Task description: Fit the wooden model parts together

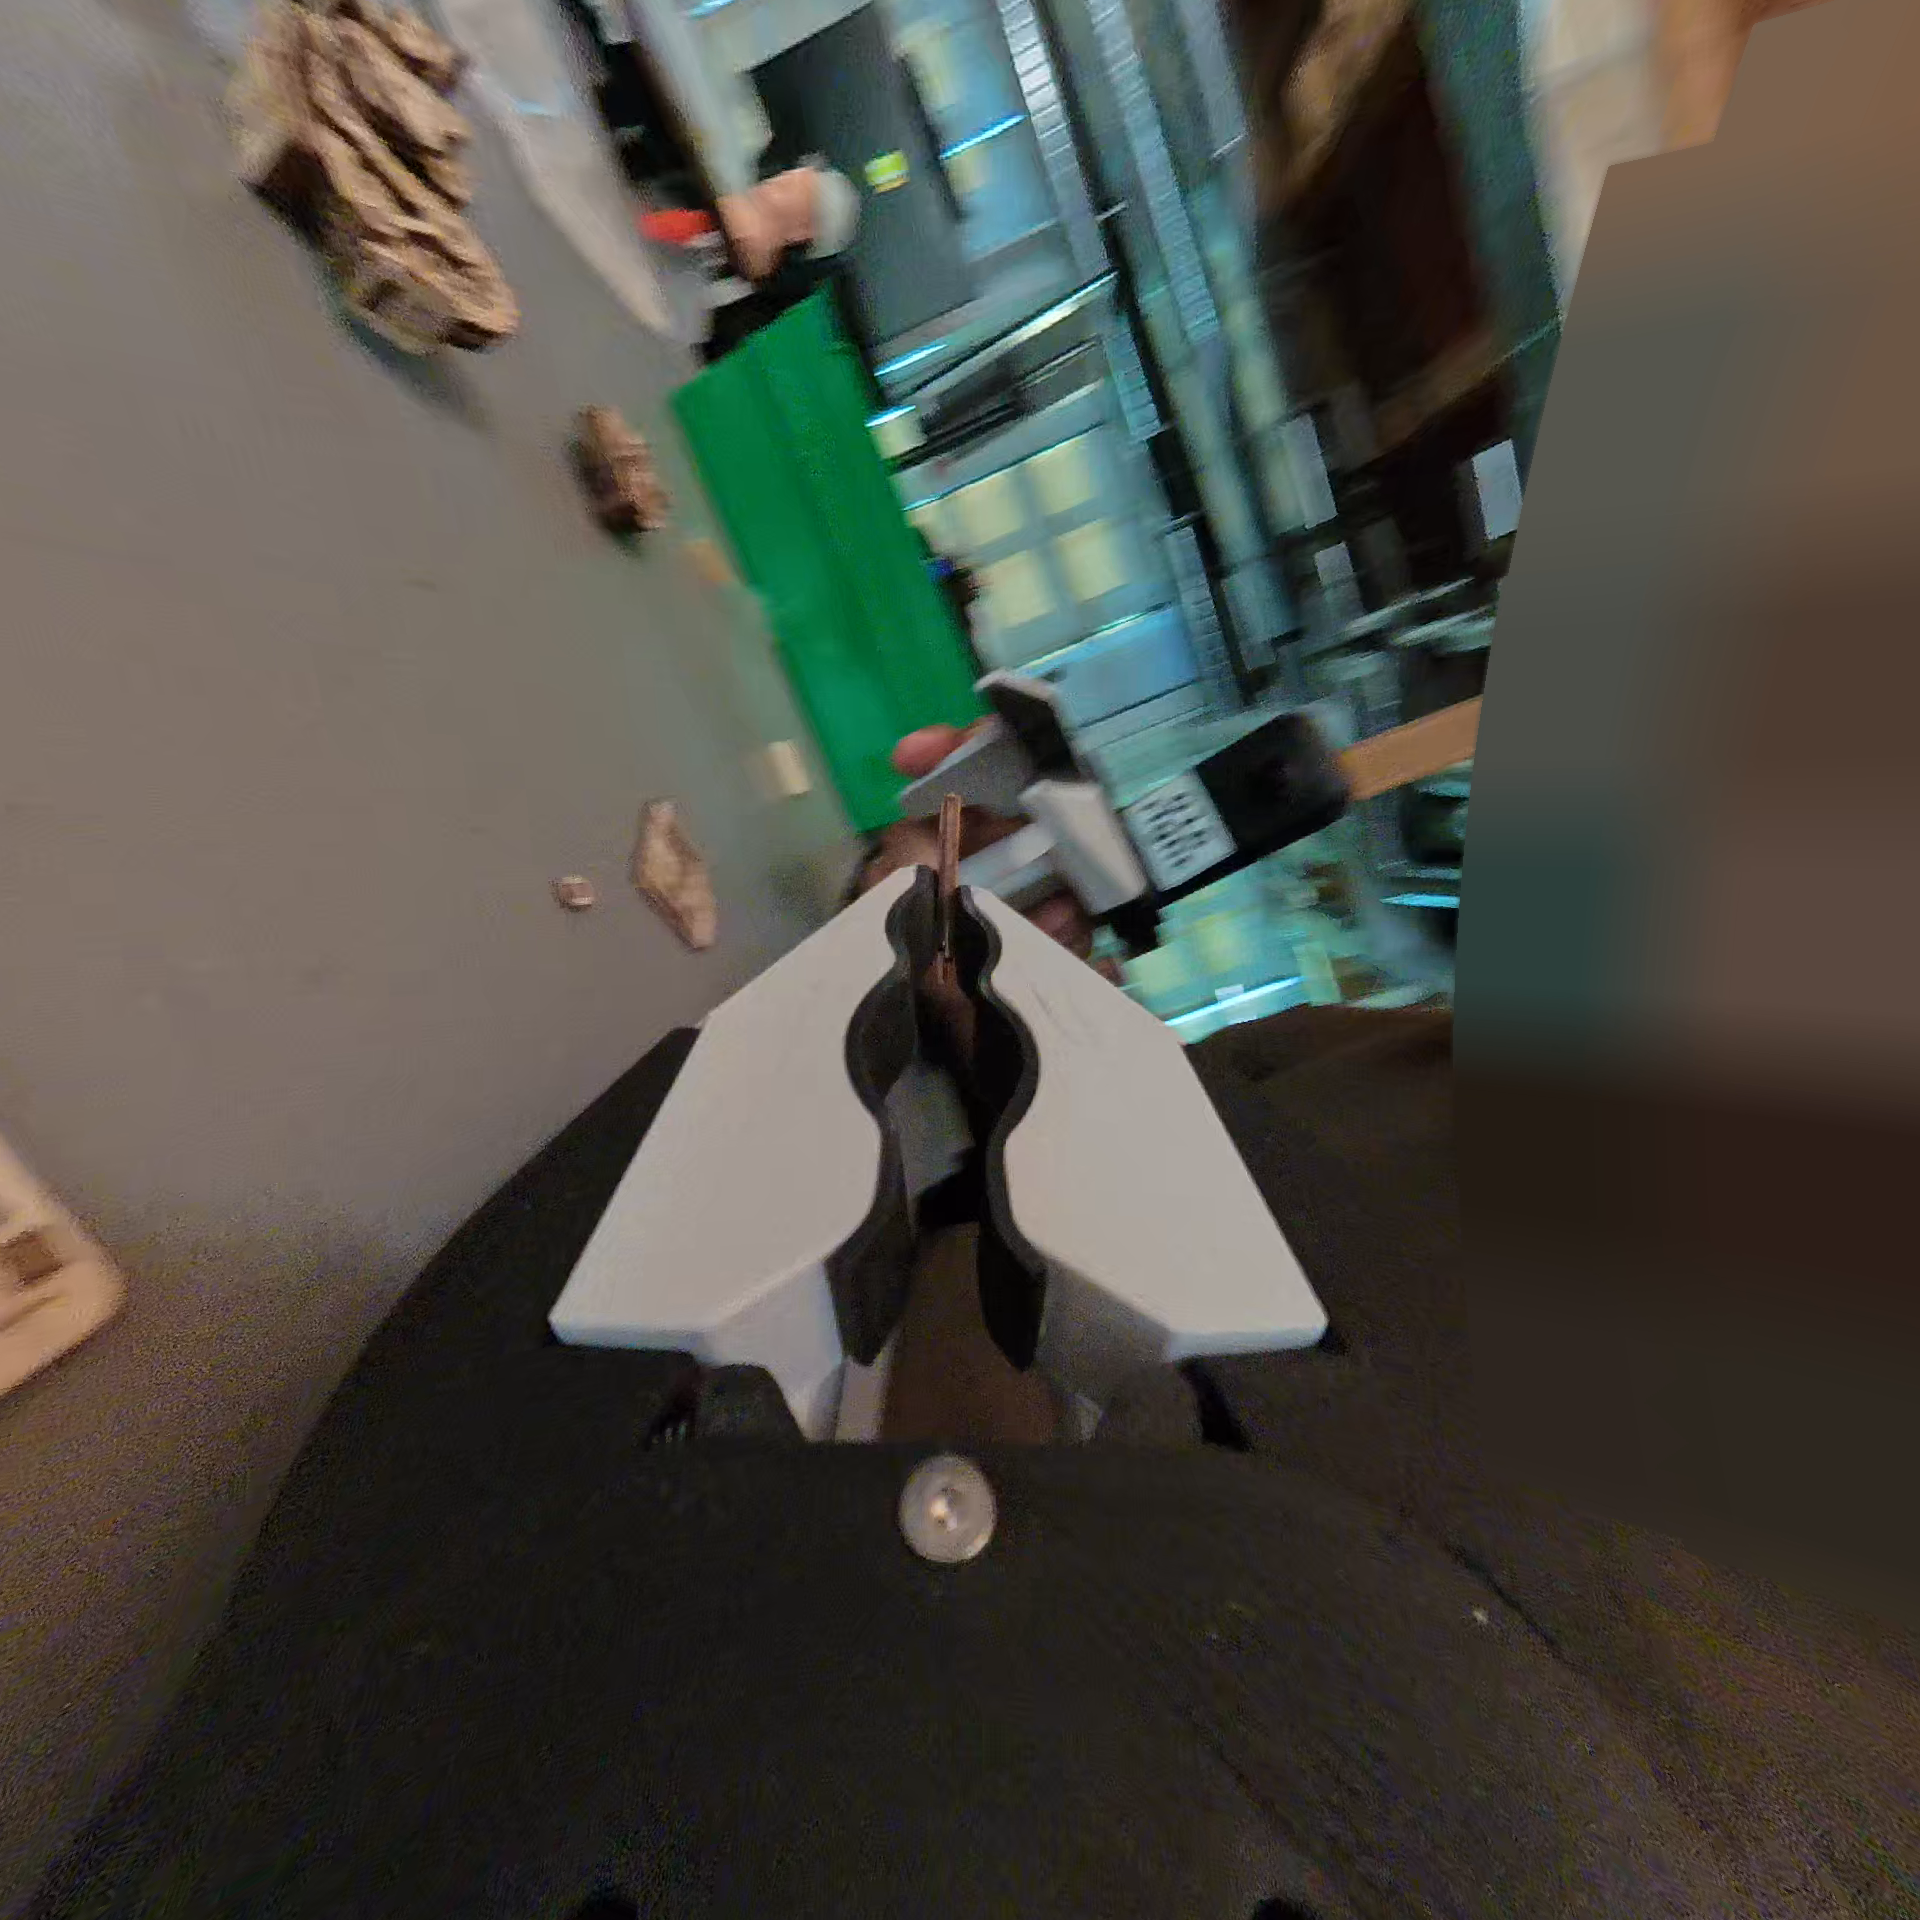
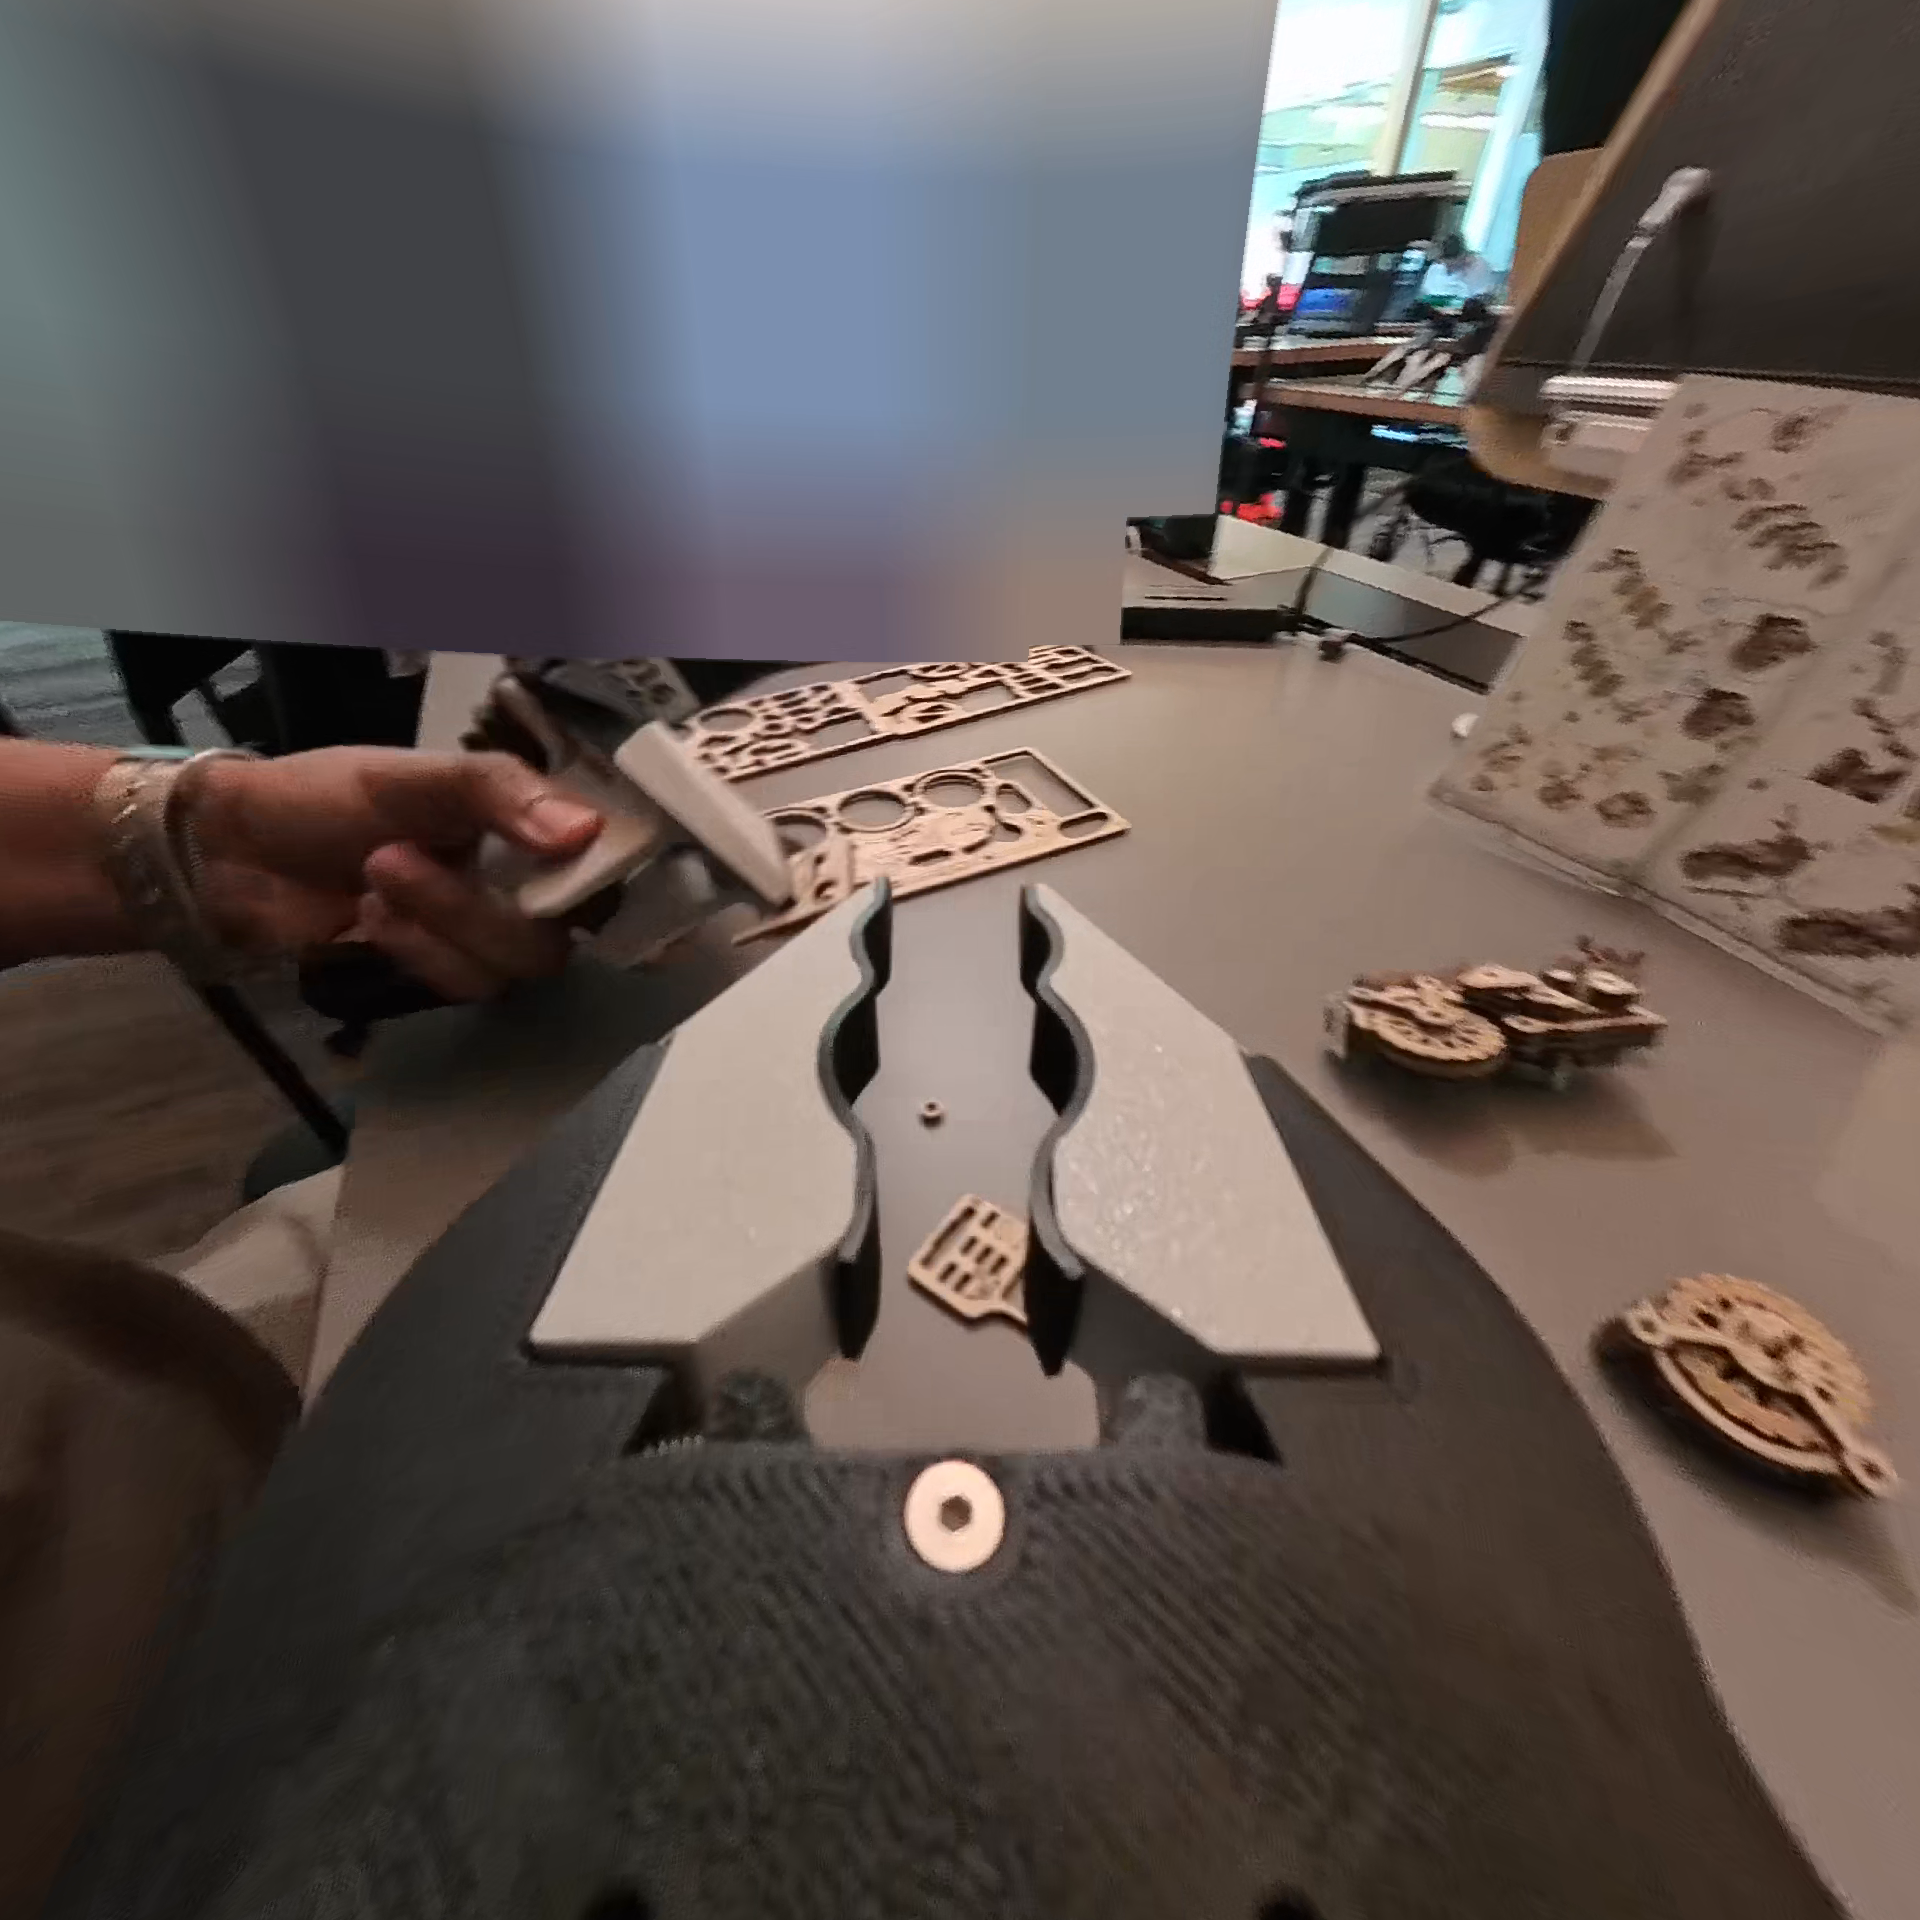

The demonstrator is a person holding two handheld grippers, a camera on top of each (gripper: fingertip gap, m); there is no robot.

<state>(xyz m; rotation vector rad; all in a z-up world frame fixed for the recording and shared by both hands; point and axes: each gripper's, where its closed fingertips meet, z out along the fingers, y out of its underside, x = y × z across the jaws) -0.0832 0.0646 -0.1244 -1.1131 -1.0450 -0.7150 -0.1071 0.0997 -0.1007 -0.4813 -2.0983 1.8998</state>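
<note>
In the left wrist view my left gripper [image 1: 940, 894] is shut on a thin flat wooden part [image 1: 948, 842], seen edge-on and sticking out past the fingertips. The right gripper's white fingers [image 1: 1081, 836] show just beyond it. In the right wrist view my right gripper [image 2: 956, 904] is open and empty, low over the grey table [image 2: 1299, 790]. A small wooden grille part [image 2: 971, 1262] and a tiny ring [image 2: 930, 1112] lie on the table between its fingers. The left gripper [image 2: 764, 883], held by a hand [image 2: 416, 862], holds its flat part [image 2: 790, 920] just ahead to the left.
Two punched wooden sheets [image 2: 935, 831] [image 2: 904, 701] lie farther back. Two built wooden gear assemblies [image 2: 1486, 1013] [image 2: 1745, 1382] sit to the right, with a propped instruction sheet [image 2: 1714, 707] behind. The left wrist view shows a larger wooden assembly [image 1: 364, 177], loose parts [image 1: 673, 873] and a green object [image 1: 821, 540]. My right fingertips sit around 5 cm from my left ones. The larger wooden assembly [image 1: 364, 177] sits 15 cm or so from the ends of my right fingers.
</note>
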